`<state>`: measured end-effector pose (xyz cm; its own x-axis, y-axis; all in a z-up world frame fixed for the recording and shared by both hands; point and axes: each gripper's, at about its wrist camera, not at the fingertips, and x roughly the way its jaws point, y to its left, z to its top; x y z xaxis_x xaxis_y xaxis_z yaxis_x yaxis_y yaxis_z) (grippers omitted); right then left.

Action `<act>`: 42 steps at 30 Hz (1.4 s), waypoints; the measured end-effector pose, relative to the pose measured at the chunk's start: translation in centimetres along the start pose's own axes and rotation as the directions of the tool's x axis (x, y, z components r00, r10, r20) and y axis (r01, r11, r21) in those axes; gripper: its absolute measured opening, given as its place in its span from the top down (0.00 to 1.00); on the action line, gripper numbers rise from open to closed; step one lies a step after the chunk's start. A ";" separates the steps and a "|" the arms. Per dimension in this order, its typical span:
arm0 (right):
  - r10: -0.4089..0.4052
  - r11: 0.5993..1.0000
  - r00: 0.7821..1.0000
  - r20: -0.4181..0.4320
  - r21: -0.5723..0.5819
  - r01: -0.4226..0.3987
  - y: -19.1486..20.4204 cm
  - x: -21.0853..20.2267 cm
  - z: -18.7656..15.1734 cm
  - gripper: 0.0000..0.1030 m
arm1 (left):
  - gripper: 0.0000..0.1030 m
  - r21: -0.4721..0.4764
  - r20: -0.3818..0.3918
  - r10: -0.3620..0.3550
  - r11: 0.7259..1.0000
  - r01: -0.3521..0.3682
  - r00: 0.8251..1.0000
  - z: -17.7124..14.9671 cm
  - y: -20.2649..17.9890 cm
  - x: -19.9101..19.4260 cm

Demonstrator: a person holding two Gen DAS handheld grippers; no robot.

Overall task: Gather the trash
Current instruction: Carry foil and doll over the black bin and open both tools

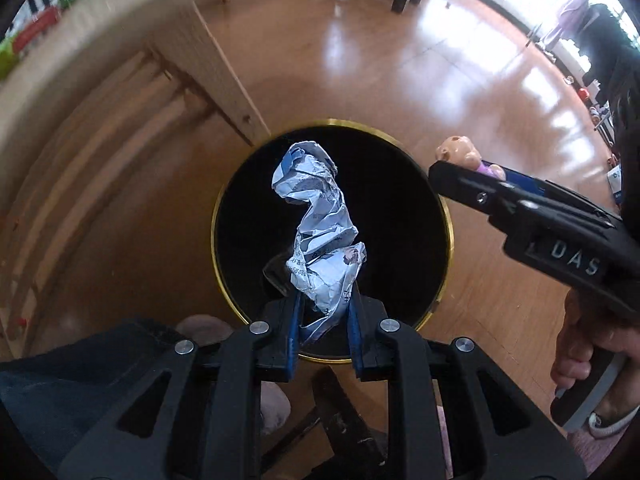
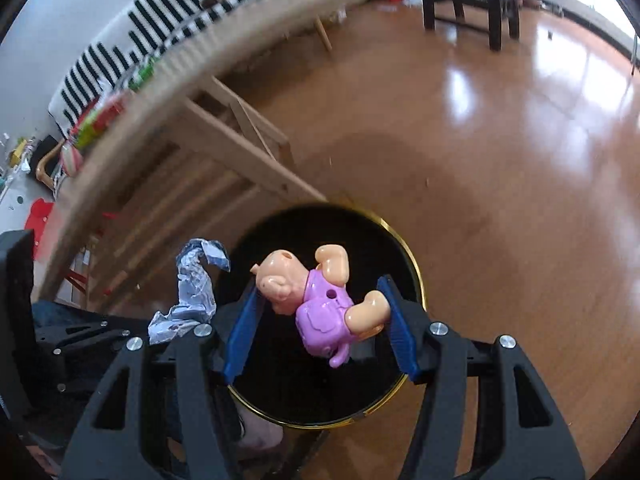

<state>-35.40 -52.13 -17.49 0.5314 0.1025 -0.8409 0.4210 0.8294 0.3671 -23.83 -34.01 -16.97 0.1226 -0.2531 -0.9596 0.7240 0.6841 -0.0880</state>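
Note:
A round black bin with a gold rim [image 1: 450,236] [image 2: 416,272] stands on the wooden floor below both grippers. My left gripper [image 1: 324,320] is shut on a crumpled white printed paper [image 1: 316,216], which hangs over the bin's dark mouth. The same paper [image 2: 192,292] shows at the left of the right wrist view. My right gripper [image 2: 320,320] is shut on a small plastic doll [image 2: 316,300] with a peach head and a purple body, held over the bin. In the left wrist view the right gripper [image 1: 472,168] reaches in from the right with the doll [image 1: 460,152] at its tip.
A pale wooden table [image 2: 224,92] with slatted legs stands beside the bin, with colourful packets on top. A striped cushion [image 2: 132,32] lies behind it. A dark stool [image 2: 472,4] stands far across the shiny floor [image 2: 520,160]. A person's foot [image 1: 208,328] is near the bin.

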 end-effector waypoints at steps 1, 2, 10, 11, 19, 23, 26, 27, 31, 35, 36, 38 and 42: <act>0.000 1.000 1.000 -0.014 0.005 0.000 -0.2 0.8 -0.2 0.44 | 0.82 -0.005 -0.018 0.001 1.000 -0.001 1.000 -0.2 0.1 0.8; 0.001 1.000 1.000 -0.025 0.012 -0.001 -0.4 1.4 -0.3 0.44 | 0.82 -0.012 -0.027 0.002 1.000 -0.003 1.000 -0.1 0.4 1.1; 0.005 1.000 0.998 -0.067 0.023 -0.003 -0.5 3.6 -0.5 0.44 | 0.82 -0.046 -0.041 0.008 0.999 -0.010 0.999 1.0 1.2 2.3; 0.005 1.000 0.998 -0.069 0.023 -0.003 -0.5 3.7 -0.4 0.44 | 0.82 -0.045 -0.042 0.007 0.999 -0.009 0.999 1.1 1.3 2.4; 0.003 1.000 0.997 -0.071 0.020 -0.002 -0.5 3.5 -0.3 0.44 | 0.82 -0.045 -0.036 -0.001 0.999 -0.001 0.999 1.5 1.1 1.6; 0.010 1.000 0.998 -0.068 0.026 -0.008 -0.5 3.4 -0.3 0.44 | 0.81 -0.051 -0.037 0.003 0.999 -0.005 0.999 1.6 1.1 1.6; 0.041 0.998 0.997 -0.059 0.041 -0.039 -0.6 3.0 -0.1 0.43 | 0.76 -0.058 -0.065 0.016 0.998 -0.020 0.998 1.6 1.2 2.0; 0.049 0.998 0.997 -0.051 0.044 -0.047 -0.6 2.7 0.0 0.39 | 0.58 -0.056 -0.079 0.020 0.998 -0.024 0.997 1.6 1.1 2.2; 0.039 0.998 0.999 0.006 0.045 -0.039 -0.5 0.5 0.9 0.09 | 0.06 -0.040 0.014 0.027 0.999 -0.026 1.000 1.2 0.5 0.5; 0.019 0.994 0.998 0.055 0.104 -0.024 -1.1 -2.2 2.1 0.07 | 0.06 -0.062 0.090 0.016 0.998 -0.011 0.996 0.7 0.9 -2.4; -0.001 0.993 0.996 0.090 0.114 -0.009 -1.1 -3.3 2.6 0.07 | 0.06 -0.068 0.102 0.004 0.998 0.003 0.995 0.6 1.1 -3.2; -0.059 0.994 0.986 0.158 0.105 0.043 -0.4 -4.8 3.2 0.07 | 0.06 -0.066 0.140 -0.031 0.997 0.040 0.990 0.3 1.8 -5.6; -0.069 0.995 0.986 0.151 -0.057 0.078 3.4 -5.3 5.5 0.07 | 0.06 -0.110 0.270 0.020 0.994 0.010 0.963 0.1 4.6 -11.5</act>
<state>-32.72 -52.84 -9.61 0.6062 -0.0389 -0.7943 0.4185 0.8649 0.2771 -21.83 -28.03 -6.26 0.3157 -0.4150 -0.8533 0.6463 0.7524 -0.1268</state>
